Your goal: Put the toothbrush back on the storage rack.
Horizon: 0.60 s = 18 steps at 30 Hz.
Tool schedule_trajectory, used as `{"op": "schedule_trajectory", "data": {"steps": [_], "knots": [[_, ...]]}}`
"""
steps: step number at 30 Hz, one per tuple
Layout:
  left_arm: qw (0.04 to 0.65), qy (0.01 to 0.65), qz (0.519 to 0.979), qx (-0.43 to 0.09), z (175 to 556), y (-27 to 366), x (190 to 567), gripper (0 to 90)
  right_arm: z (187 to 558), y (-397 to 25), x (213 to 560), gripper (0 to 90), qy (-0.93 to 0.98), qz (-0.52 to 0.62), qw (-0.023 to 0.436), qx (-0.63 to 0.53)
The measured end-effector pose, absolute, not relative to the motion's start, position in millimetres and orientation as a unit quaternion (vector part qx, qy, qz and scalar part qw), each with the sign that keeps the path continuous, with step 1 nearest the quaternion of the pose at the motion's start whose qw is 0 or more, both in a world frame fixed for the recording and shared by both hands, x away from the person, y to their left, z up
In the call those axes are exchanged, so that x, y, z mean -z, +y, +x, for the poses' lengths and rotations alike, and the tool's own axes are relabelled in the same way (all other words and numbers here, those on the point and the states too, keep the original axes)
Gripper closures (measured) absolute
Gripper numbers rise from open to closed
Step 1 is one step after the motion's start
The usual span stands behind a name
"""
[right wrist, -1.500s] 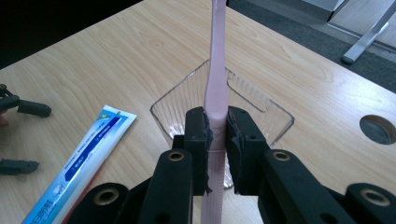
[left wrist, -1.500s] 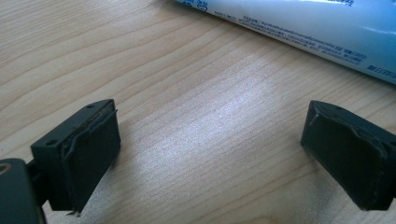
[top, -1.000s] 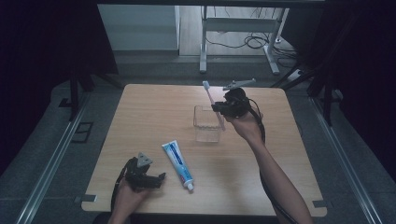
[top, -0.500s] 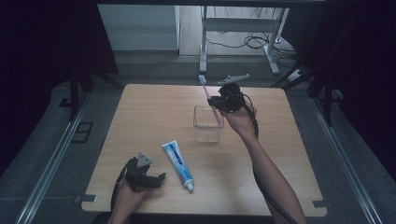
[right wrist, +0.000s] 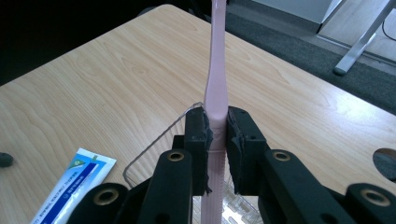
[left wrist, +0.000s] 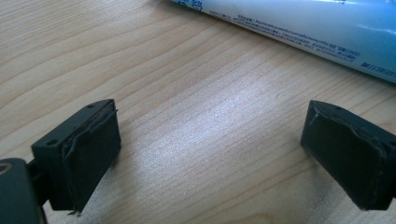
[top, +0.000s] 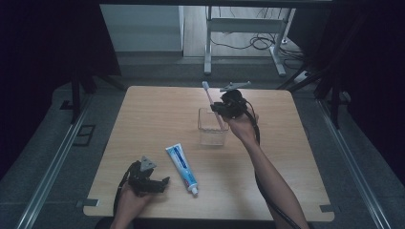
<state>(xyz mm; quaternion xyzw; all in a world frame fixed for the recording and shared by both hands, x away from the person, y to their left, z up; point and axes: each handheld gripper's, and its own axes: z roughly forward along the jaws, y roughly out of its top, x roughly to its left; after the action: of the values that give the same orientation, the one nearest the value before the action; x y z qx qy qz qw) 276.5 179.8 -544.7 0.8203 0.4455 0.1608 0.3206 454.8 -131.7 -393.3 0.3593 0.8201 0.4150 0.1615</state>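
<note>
A pink toothbrush (top: pixel 210 98) (right wrist: pixel 216 70) stands nearly upright, its lower end over the clear square cup (top: pixel 213 127) in the middle of the table. My right gripper (top: pixel 224 109) (right wrist: pixel 217 135) is shut on the toothbrush handle, just right of the cup's rim. A white and blue toothpaste tube (top: pixel 182 168) (left wrist: pixel 299 28) lies flat on the table near the front. My left gripper (top: pixel 154 183) (left wrist: pixel 210 154) rests open on the wood at the front left, just left of the tube, with nothing between its pads.
The wooden table (top: pixel 157 114) has bare room at the left and right. Beyond its far edge are grey floor, a metal desk frame (top: pixel 243 28) and cables. A small dark knob (right wrist: pixel 5 159) sits at the left edge of the right gripper view.
My right gripper has raised the toothbrush and tipped it from lying toward the far edge to nearly upright over the cup. The left gripper has stayed put.
</note>
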Motion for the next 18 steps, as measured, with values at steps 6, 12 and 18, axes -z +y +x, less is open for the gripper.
{"op": "schedule_trajectory", "data": {"steps": [6, 12, 18], "knots": [[0.321, 0.444, 0.821, -0.161, 276.6, 179.8, 544.7, 4.7, 455.1, -129.6, 407.3, 78.1, 0.822, 0.36, 0.161, -0.411], [0.322, 0.446, 0.82, -0.161, 276.4, 179.6, 544.8, 4.7, 456.1, -127.6, 419.3, 78.1, 0.824, 0.36, 0.158, -0.407], [0.322, 0.444, 0.82, -0.161, 276.4, 179.6, 544.9, 4.7, 456.3, -124.3, 430.7, 78.0, 0.827, 0.362, 0.158, -0.401]]}}
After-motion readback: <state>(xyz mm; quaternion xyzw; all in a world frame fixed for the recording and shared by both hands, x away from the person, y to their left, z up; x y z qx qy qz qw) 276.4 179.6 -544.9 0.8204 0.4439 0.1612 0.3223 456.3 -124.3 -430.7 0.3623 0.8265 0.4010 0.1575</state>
